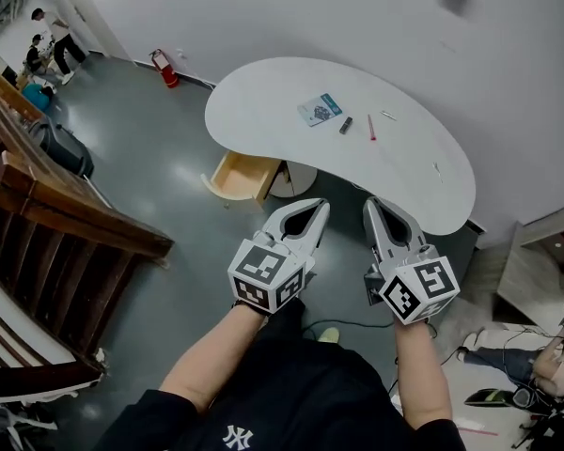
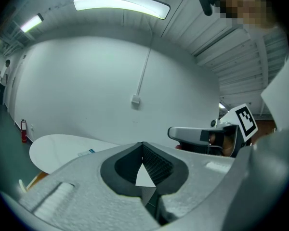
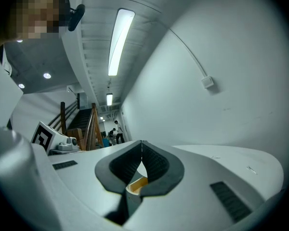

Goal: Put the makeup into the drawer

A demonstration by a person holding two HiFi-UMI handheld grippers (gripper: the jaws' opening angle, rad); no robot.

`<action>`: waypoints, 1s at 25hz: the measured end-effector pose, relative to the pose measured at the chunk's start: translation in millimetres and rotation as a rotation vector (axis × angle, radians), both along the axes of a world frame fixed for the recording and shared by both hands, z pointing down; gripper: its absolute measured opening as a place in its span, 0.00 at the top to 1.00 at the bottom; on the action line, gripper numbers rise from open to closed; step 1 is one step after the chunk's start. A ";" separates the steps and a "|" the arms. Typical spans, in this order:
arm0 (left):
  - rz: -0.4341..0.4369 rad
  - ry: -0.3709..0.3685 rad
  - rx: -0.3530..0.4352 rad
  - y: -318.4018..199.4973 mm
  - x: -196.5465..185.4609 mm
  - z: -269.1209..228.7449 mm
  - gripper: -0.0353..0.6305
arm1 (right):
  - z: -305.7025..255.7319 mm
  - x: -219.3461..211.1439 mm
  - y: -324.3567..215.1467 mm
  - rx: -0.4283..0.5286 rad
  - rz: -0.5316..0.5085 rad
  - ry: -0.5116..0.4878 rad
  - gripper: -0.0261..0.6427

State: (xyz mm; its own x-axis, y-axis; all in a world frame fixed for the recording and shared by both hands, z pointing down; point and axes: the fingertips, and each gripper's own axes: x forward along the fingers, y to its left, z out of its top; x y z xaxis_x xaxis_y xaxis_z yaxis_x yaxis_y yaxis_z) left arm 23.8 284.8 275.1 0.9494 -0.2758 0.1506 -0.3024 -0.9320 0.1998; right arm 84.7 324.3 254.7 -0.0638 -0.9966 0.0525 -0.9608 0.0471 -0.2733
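You're holding left tongs (image 1: pixel 317 207) and right tongs (image 1: pixel 372 205) shut, empty. Pick is pending: opening one over the makeup (image 1: pixel 346 125) on the counter (image 1: pixel 263 101).

bare lab hall: grey floor (image 1: pixel 160 158), wooden staircase (image 1: pixel 56 216), fire extinguisher (image 1: pixel 166 69)

The right tongs (image 3: pixel 142 146) are closed, with their tips touching and nothing held. Past them is the white tabletop (image 3: pixel 231 159). A bit of the wooden drawer (image 3: pixel 137 184) shows through the gap below the tips.
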 end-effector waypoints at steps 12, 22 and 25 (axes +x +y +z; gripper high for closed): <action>0.087 -0.017 0.008 -142.5 21.9 16.8 0.93 | 11.0 4.8 -135.5 -0.045 0.075 0.021 0.94; 0.100 -0.004 0.014 -189.6 34.1 14.4 0.93 | 6.3 13.3 -174.7 -0.057 0.091 0.053 0.94; 0.100 -0.022 0.015 -203.1 42.1 19.0 0.93 | 5.3 20.7 -188.9 -0.047 0.084 0.052 0.94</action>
State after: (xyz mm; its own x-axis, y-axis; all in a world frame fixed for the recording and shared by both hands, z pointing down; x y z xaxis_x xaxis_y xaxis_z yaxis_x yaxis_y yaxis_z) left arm 65.9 81.6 294.1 0.9687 -0.1822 0.1685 -0.2119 -0.9607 0.1794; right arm 105.4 135.4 260.0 0.0242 -0.9947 0.1001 -0.9737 -0.0461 -0.2230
